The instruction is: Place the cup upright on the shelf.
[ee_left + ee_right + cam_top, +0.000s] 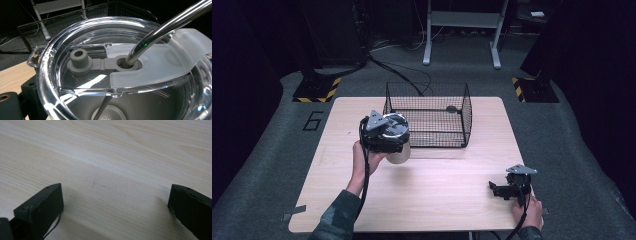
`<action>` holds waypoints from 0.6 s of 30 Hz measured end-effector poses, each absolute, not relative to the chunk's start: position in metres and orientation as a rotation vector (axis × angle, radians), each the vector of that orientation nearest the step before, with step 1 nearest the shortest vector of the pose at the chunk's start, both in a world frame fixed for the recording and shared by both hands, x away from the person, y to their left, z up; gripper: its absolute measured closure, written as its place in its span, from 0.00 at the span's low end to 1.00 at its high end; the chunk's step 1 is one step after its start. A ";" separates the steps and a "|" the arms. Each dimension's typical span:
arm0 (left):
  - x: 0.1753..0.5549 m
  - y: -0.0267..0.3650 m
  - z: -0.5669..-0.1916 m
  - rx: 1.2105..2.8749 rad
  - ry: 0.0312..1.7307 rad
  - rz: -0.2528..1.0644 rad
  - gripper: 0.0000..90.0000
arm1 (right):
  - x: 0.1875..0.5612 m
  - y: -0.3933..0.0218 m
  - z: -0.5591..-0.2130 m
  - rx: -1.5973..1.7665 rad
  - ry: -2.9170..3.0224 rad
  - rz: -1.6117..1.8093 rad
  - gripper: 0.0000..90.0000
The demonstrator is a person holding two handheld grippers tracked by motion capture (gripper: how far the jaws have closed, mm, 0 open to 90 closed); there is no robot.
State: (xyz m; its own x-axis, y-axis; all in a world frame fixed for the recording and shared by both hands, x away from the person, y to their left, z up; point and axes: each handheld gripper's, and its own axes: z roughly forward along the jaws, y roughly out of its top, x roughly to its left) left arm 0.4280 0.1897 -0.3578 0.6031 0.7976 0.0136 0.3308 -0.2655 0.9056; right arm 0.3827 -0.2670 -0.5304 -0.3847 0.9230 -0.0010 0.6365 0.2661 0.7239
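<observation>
A steel tumbler (398, 153) with a clear lid (82, 50) is held up in front of the wire basket (466, 114). My left gripper (393, 142) is shut on it, just under the lid's rim. In the left gripper view a metal straw (162, 27) passes through a grey ring in the lid, beside a frosted flap (170, 60). One of the gripper's black fingers (27, 93) presses the tumbler's side at the bottom left. My right gripper (498, 189) rests low on the table (437, 195) near its front right corner. It stands open (115, 202) with bare wood between its fingers.
The black wire basket (60, 23) stands at the table's back centre, with a small dark thing (451, 108) on its floor. Beyond the table are a white metal frame (462, 30), cables and two yellow-and-black striped stand bases on grey carpet.
</observation>
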 end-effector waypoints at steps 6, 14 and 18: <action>0.432 0.187 -0.351 1.851 0.892 0.580 0.05 | 0.383 -0.267 -0.530 1.412 2.122 0.903 0.00; 0.436 0.183 -0.341 1.844 0.875 0.565 0.05 | 0.383 -0.267 -0.530 1.411 2.121 0.903 0.00; 0.438 0.181 -0.337 1.850 0.861 0.554 0.05 | 0.383 -0.267 -0.530 1.414 2.114 0.906 0.00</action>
State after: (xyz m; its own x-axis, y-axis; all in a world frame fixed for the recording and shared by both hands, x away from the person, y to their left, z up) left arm 0.4382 0.1808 -0.3369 0.6443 0.7648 -0.0005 0.3161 -0.2658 0.9107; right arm 0.3828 -0.2668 -0.5304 -0.3820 0.9242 0.0000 0.6371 0.2634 0.7244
